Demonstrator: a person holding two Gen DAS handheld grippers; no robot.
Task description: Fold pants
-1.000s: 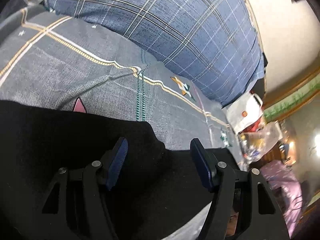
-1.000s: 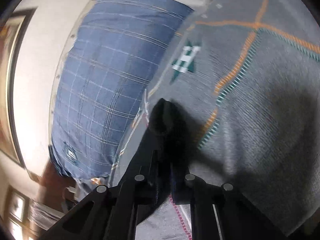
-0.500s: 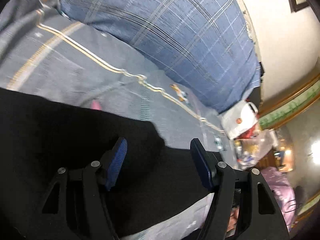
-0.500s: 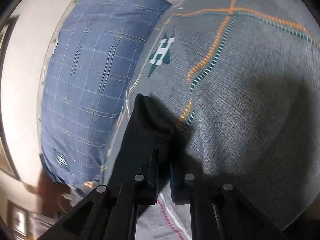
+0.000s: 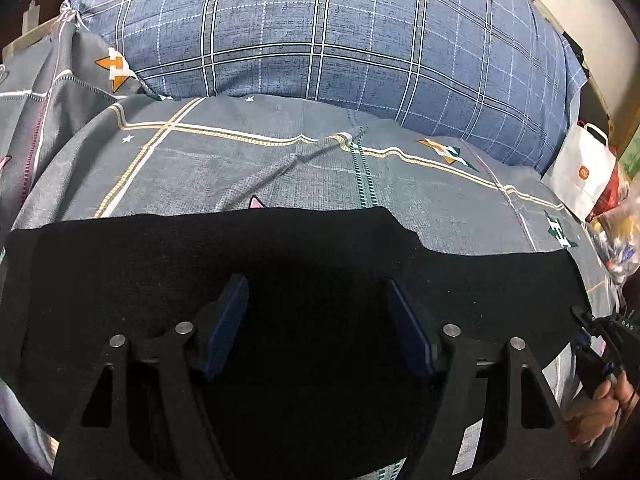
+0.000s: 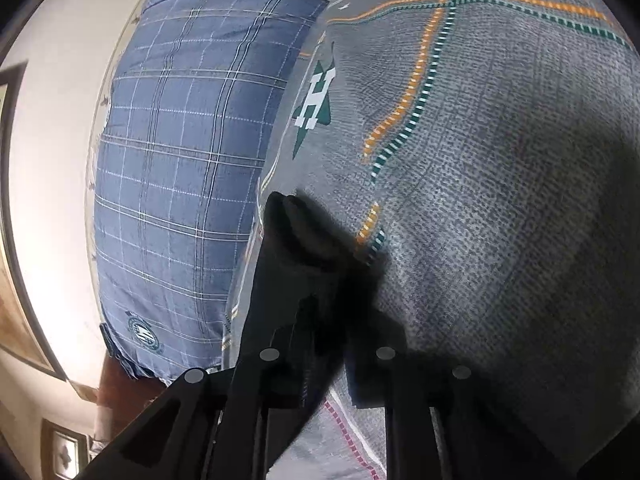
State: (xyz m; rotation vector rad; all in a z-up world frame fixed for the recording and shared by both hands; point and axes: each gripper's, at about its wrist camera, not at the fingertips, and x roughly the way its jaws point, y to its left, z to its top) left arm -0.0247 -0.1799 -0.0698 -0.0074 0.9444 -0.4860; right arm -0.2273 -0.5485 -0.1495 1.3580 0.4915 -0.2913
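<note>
Black pants (image 5: 200, 264) lie flat across a grey patterned bed sheet (image 5: 280, 168), with an upper layer ending in a step at the right. My left gripper (image 5: 318, 320) is open above the pants, blue pads spread wide, nothing between them. My right gripper (image 6: 336, 328) is shut on an end of the black pants (image 6: 288, 232), which bunches beyond the fingertips just above the sheet (image 6: 500, 160). The right gripper also shows at the far right of the left wrist view (image 5: 588, 332), at the pants' right end.
A large blue plaid pillow (image 5: 340, 28) lies along the far side of the bed; it also shows in the right wrist view (image 6: 180, 160). A white paper bag (image 5: 580, 172) and clutter stand past the bed's right end.
The left gripper has swung to face the pillow squarely, staying open over the pants. The right gripper stays shut on the pants' end, which has shifted slightly over the sheet.
</note>
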